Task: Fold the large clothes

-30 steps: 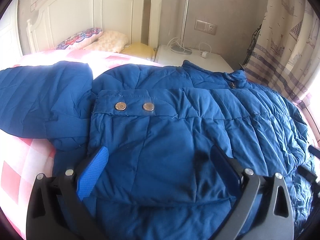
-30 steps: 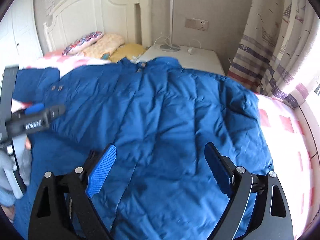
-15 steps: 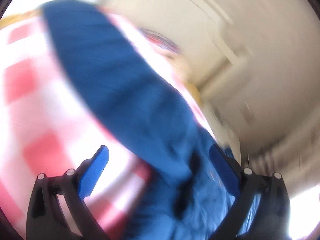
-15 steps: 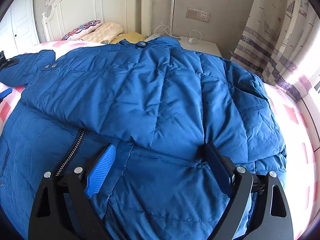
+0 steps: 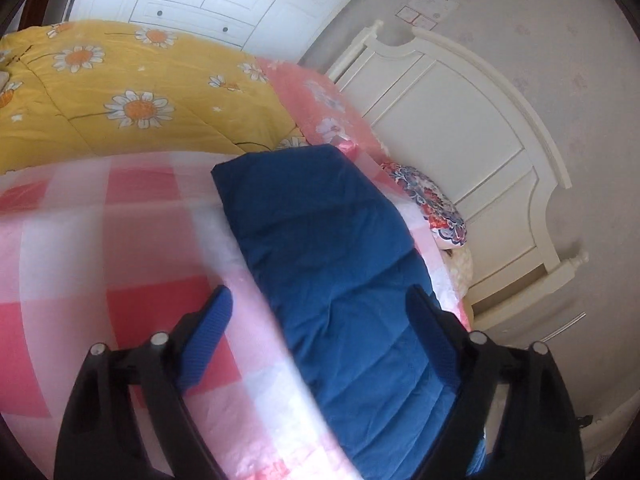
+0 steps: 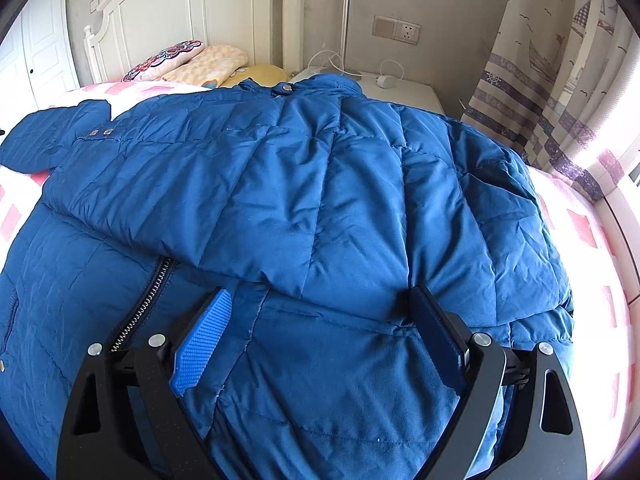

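A large blue padded jacket [image 6: 304, 208] lies spread on the bed, one side folded across its body, with the zipper [image 6: 148, 300] showing at lower left. Its left sleeve [image 5: 328, 248] stretches out flat over the pink checked sheet [image 5: 100, 240] in the left wrist view. My left gripper [image 5: 320, 312] is open and empty, hovering over the lower part of that sleeve. My right gripper [image 6: 320, 312] is open and empty just above the jacket's front, near the folded edge.
A yellow daisy quilt [image 5: 100, 92] lies beyond the sleeve end. White headboard [image 5: 460, 128] and pillows [image 6: 188, 60] stand at the bed's head. A bedside table [image 6: 396, 92] with cables and a curtain [image 6: 560, 64] are at the right.
My left gripper has swung away from the jacket's body to the outstretched left sleeve, turning toward the quilt. My right gripper has moved in closer over the jacket front. Both stay open.
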`<state>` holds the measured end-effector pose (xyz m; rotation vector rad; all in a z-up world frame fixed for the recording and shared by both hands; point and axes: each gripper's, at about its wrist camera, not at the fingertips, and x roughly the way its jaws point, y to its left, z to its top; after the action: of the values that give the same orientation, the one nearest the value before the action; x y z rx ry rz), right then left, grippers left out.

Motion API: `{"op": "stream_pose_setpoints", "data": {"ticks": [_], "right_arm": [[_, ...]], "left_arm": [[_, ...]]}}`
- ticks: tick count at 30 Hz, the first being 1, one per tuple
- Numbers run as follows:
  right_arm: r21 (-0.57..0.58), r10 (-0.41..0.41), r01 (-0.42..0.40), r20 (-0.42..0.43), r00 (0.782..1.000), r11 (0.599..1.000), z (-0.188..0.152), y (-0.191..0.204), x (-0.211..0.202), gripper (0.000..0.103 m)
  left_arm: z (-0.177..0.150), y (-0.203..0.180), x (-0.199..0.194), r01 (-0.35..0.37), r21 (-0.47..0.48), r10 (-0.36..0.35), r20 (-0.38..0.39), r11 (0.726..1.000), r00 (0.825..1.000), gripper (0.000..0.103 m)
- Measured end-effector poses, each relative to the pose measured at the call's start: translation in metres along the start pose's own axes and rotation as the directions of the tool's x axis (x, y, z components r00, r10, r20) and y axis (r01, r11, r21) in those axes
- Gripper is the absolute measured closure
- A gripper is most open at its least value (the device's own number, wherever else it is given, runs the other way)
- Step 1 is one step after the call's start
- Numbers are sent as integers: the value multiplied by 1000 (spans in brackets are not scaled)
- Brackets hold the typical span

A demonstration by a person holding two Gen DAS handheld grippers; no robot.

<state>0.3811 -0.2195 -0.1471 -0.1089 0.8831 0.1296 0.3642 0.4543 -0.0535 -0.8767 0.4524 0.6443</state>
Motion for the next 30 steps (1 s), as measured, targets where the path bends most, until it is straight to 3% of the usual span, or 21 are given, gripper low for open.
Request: {"op": "stream_pose_setpoints", "data": {"ticks": [1, 2, 5, 7, 9, 11, 12, 14, 16, 18, 21, 24, 26, 28, 30], "right_arm": [[0, 0, 0, 0, 1000, 1000, 0, 0, 0, 17], [1, 1, -1, 1, 1000, 1000, 0, 0, -1, 17], [2, 2, -2, 4, 1000, 1000, 0, 0, -1, 17], [2, 2, -2, 4, 1000, 1000, 0, 0, 0, 17], [3, 1, -1, 5, 1000, 1000, -1, 0, -1, 17], [5, 0, -1, 11, 1000, 1000, -1, 1, -2, 17], [7, 1, -1, 15, 1000, 1000, -1, 0, -3, 17], [24, 5, -6, 32, 999, 1000, -2, -2, -5, 17], [54, 17, -20, 51, 999, 998, -2, -8, -9, 17], [101, 39, -47, 73, 997, 994, -3, -17, -12, 17], [147, 76, -87, 85, 994, 985, -3, -27, -14, 17], [154, 77, -89, 86, 993, 984, -3, -29, -14, 17], [157, 78, -91, 87, 993, 983, -3, -29, -14, 17], [162, 82, -95, 88, 993, 982, -3, -29, -13, 17], [167, 91, -105, 89, 992, 980, -4, -30, -13, 17]], "left_arm": [[3, -2, 6, -34, 28, 34, -11, 999, 999, 75], [5, -1, 11, -38, 43, 40, -40, 998, 998, 82], [5, -2, 6, 18, 41, -18, -14, 999, 1000, 94], [-2, -12, -13, 44, 51, -46, 43, 998, 998, 94], [-17, -44, -41, 86, 148, -103, 110, 985, 989, 95], [-40, -82, -70, 145, 265, -186, 140, 953, 972, 95], [-58, -107, -89, 199, 339, -258, 138, 919, 956, 95], [-105, -153, -119, 312, 484, -394, 74, 818, 916, 95], [-154, -188, -139, 389, 587, -469, -19, 710, 883, 95], [-216, -221, -151, 442, 678, -495, -131, 587, 859, 95], [-309, -249, -152, 457, 784, -441, -264, 419, 858, 95], [-382, -262, -133, 462, 840, -289, -384, 286, 877, 95], [-420, -262, -118, 468, 860, -193, -434, 204, 880, 93], [-436, -254, -106, 449, 882, -131, -432, 147, 892, 89], [-433, -250, -110, 475, 868, -138, -457, 143, 879, 79]]}}
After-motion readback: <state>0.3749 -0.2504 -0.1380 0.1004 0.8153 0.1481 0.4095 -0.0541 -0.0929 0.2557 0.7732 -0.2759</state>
